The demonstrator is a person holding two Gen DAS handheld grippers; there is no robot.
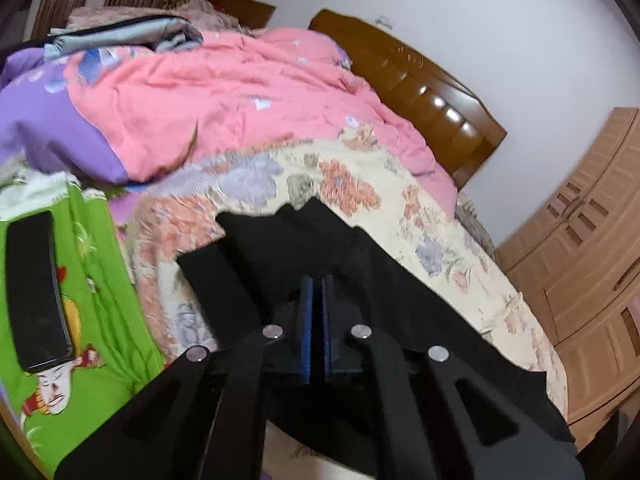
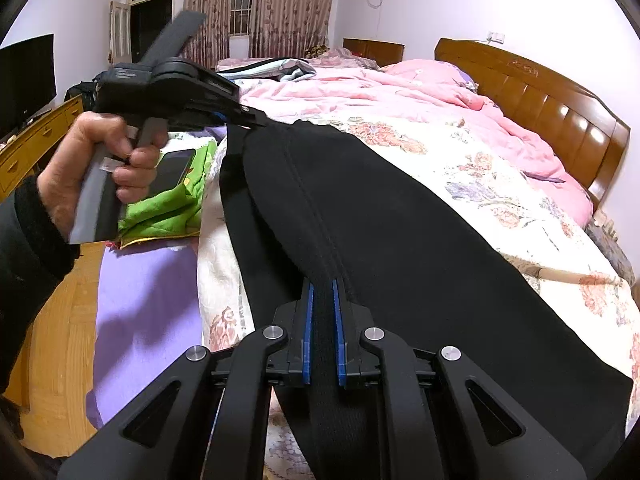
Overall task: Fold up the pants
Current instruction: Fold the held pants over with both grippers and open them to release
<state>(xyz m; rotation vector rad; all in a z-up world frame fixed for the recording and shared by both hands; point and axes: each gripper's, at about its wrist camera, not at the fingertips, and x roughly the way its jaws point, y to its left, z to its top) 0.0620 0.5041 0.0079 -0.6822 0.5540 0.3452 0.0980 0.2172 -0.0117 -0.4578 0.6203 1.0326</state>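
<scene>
The pants (image 2: pixel 380 216) — black, matte, soft-looking fabric — lie stretched along the bed over a floral sheet (image 2: pixel 500 184) of cream cloth printed with coral and lilac blooms. A raised seam runs down the middle of the pants, straight toward the right gripper (image 2: pixel 323 296).

That right gripper is clamped on a thick band of the black cloth: its blue pads (image 2: pixel 307 340) press the fabric from both sides, and the band fills the narrow gap between them. The arms behind the pads are hard black plastic with round silver rivets.

The left gripper (image 1: pixel 317 292) has its blue pads all but together, with only a thin dark slit between them. Black fabric lies under and around its tips; in the right wrist view the tips meet the far end of the pants, where the cloth bunches into folds, so it appears pinched there. A hand (image 2: pixel 92 160) in a dark knit cuff holds the grey handle of this gripper.

Beside the pants, a crumpled pink quilt (image 1: pixel 240 96) is heaped toward a glossy wooden headboard (image 1: pixel 424 92) with rounded slats. A flat black phone (image 1: pixel 36 292) rests on a green printed cloth (image 1: pixel 104 280) at the bed's edge.
</scene>
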